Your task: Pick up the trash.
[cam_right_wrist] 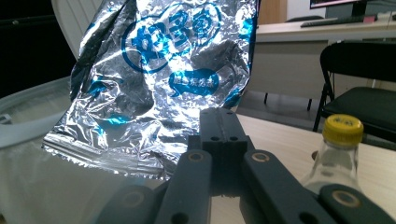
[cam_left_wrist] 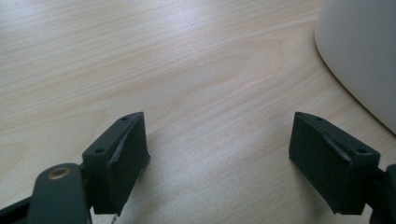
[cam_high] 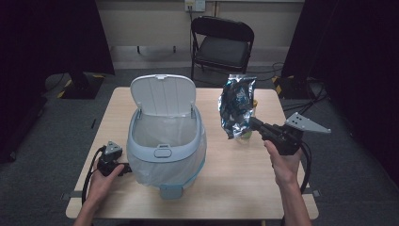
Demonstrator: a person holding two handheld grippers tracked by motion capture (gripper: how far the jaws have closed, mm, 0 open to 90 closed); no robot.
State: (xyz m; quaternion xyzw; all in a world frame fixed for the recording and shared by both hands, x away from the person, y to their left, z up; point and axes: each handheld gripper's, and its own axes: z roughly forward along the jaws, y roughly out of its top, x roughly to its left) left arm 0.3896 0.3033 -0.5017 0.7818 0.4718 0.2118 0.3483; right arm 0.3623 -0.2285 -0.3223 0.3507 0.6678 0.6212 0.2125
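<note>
A crumpled silver and blue foil bag (cam_high: pixel 236 106) hangs above the table to the right of the bin, and my right gripper (cam_high: pixel 253 125) is shut on its lower edge. In the right gripper view the foil bag (cam_right_wrist: pixel 163 79) rises above the closed jaws of my right gripper (cam_right_wrist: pixel 223 123). A pale blue bin (cam_high: pixel 165 141) with a white liner stands mid-table, its lid (cam_high: pixel 163 95) tipped up and open. My left gripper (cam_high: pixel 127 168) rests low by the bin's left side, open. The left gripper (cam_left_wrist: pixel 219 149) has only bare wood between its jaws, with the bin wall (cam_left_wrist: pixel 359 51) at the right.
A clear bottle with a yellow cap (cam_right_wrist: pixel 338 149) stands on the table behind the held bag. A black folding chair (cam_high: pixel 221 44) sits beyond the wooden table (cam_high: pixel 244 179). Cables (cam_high: pixel 308 165) trail from the right gripper.
</note>
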